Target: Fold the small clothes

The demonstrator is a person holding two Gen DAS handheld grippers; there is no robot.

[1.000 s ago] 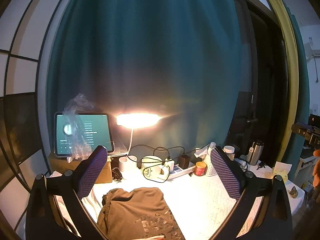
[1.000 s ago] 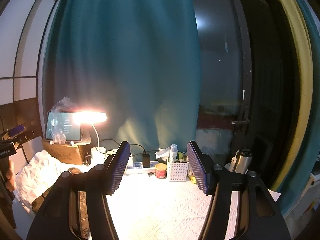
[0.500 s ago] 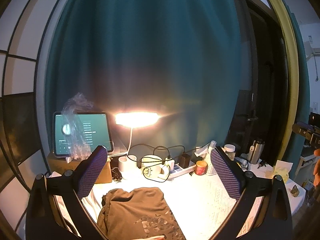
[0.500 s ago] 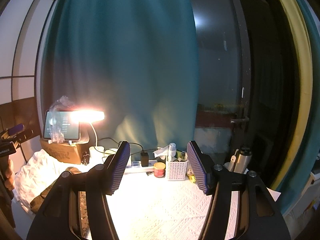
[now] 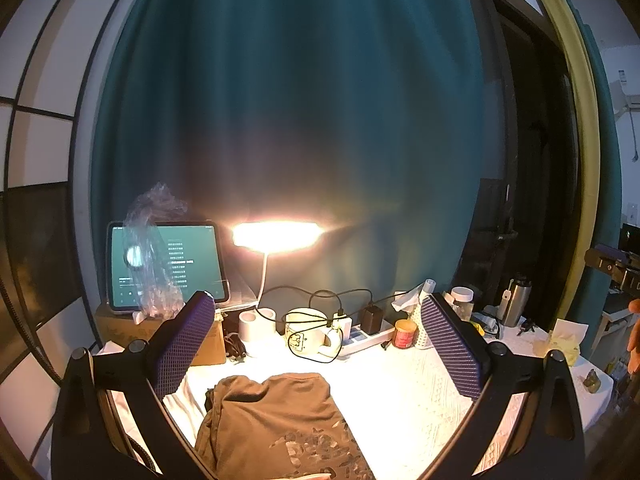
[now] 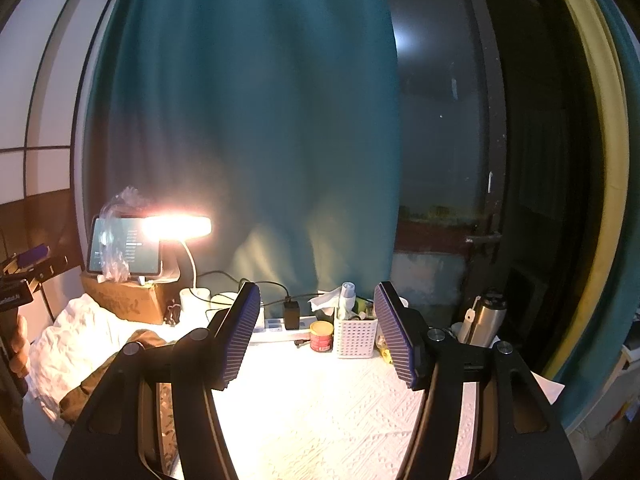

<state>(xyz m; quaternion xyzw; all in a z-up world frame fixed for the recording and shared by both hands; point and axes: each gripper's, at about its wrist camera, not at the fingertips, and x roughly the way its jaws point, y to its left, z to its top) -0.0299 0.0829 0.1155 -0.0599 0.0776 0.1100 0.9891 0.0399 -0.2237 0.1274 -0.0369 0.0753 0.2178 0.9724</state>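
Curtain (image 5: 280, 100): teal, hangs behind the whole counter, filling the 12 o'clock half of both wrist views.
Counter (image 6: 320, 408): covered with a white embossed cloth, brightly lit; its middle lies bare between the right fingers.
Brown garment (image 5: 276, 424): the task's piece, with a printed pattern, lies flat on the counter at 6 o'clock in the left wrist view, between and below the left fingers, touching neither; in the right wrist view its edge shows at 8 o'clock.
White cloth (image 6: 76, 344): crumpled, at 9 o'clock in the right wrist view, just beside the brown garment.
Left gripper (image 5: 316, 344): fingers released, spread wide, nothing between the pads.
Right gripper (image 6: 316, 338): fingers released, spread wide, nothing held.
Tablet (image 5: 164, 266): lit screen, propped on a cardboard box (image 5: 120, 328) at 10 o'clock, with crinkled clear plastic (image 5: 154, 248) in front.
Lamp (image 5: 276, 236): glaring, at centre, washing out what is near it.
Back-row clutter: mug (image 5: 306, 336) with a black cable across it, power strip (image 5: 368, 334), red tin (image 5: 404, 333), white basket (image 6: 355, 336), steel flask (image 6: 482, 316) at 3 o'clock.
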